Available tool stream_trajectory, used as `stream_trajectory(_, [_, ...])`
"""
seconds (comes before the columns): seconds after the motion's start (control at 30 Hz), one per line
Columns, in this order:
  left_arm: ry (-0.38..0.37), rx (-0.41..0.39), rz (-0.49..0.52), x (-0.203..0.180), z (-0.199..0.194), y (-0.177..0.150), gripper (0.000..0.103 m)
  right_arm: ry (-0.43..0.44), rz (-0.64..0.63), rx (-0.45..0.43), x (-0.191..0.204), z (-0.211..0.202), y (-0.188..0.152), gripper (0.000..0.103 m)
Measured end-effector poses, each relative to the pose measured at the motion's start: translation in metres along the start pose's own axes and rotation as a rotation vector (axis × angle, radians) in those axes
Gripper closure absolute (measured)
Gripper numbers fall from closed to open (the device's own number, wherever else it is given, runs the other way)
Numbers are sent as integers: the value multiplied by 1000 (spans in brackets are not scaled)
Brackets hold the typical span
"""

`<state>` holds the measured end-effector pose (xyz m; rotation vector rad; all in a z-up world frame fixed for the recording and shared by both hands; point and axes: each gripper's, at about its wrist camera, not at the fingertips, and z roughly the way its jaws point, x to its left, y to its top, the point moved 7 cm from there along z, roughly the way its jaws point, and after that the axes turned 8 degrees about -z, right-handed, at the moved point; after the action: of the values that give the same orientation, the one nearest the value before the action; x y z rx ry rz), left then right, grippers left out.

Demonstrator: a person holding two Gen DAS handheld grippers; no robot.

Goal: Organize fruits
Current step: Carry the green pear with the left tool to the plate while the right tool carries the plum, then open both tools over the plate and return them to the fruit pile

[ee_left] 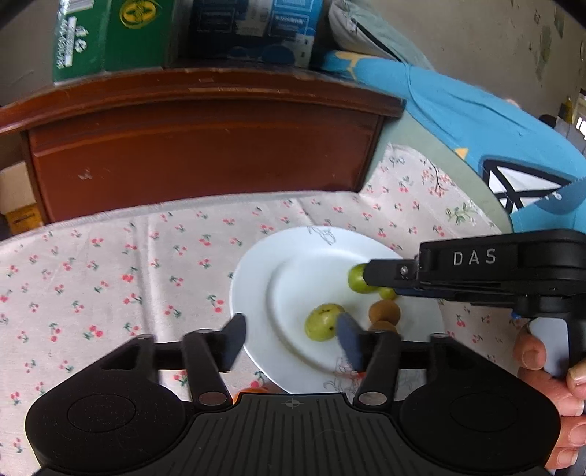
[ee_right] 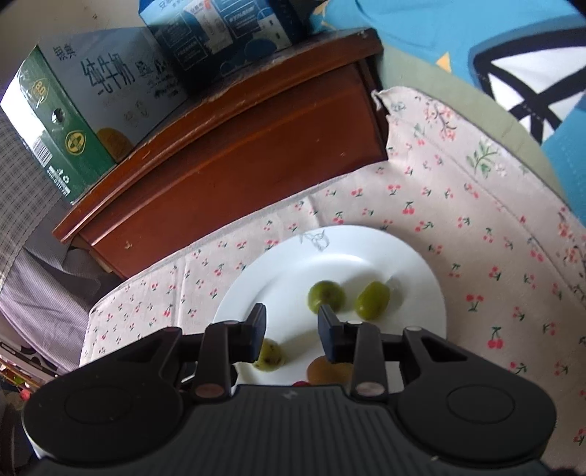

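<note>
Writing on claw: "DAS" in pale letters on the black body of the right claw (ee_left: 360, 278), read from the left wrist view.
Green carton (ee_right: 62, 121): big Chinese characters for pure milk on its grey face, a round green-and-yellow logo, a barcode on the end. Small print too blurry to read.
Blue carton (ee_right: 227, 33): sits beside the green one on the brown wooden cabinet (ee_right: 234, 146); white text panels, not legible.
Plate (ee_right: 410, 271): white, faint grey line drawing near the rim, resting on the cherry-print cloth (ee_right: 476, 227) over the table.
Fruit on plate: all of it lies on the plate. Green fruit (ee_left: 324, 322) with dark specks, just beside the left claw's blue pad. Second green fruit (ee_right: 325, 296) and an oval green one (ee_right: 371, 299) lie side by side farther in. Two brown fruits (ee_left: 384, 311) nearer the front edge.
Hidden bits: right claw's finger covers part of the far green fruit in the left view. Brown fruits half tucked behind claw fingers. Something orange (ee_left: 252, 390) and something red (ee_right: 301, 383) peek out at the claw bodies' edges, can't tell what.
Left claw (ee_left: 293, 338): jaws apart, nothing pinched, over the plate's near rim.
Right claw: jaws a little apart with nothing between them, over the plate.
Hand (ee_left: 549, 384): fingers wrapped round the right claw's handle, cut off at the frame edge.
Background: blue fabric (ee_left: 476, 121) with a black-and-white patch, mostly cropped.
</note>
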<state>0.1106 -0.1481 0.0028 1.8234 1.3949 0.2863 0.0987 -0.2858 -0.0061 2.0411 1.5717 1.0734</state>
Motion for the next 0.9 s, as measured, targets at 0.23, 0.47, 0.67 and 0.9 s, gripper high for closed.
stream_trajectory(0.23, [61, -11, 24, 6, -17, 11, 24, -7, -5, 2, 0, -2, 1, 66])
stream_trajectory(0.47, [131, -10, 17, 21, -36, 11, 21, -2, -40, -7, 10, -14, -3, 60])
stream_trajectory(0.67, [153, -3, -20, 40, -53, 6, 21, 12, -62, 8, 23, -24, -15, 60])
stream_trajectory(0.9, [174, 0, -84, 59, -71, -6, 21, 22, -89, 1, 36, -34, -26, 60])
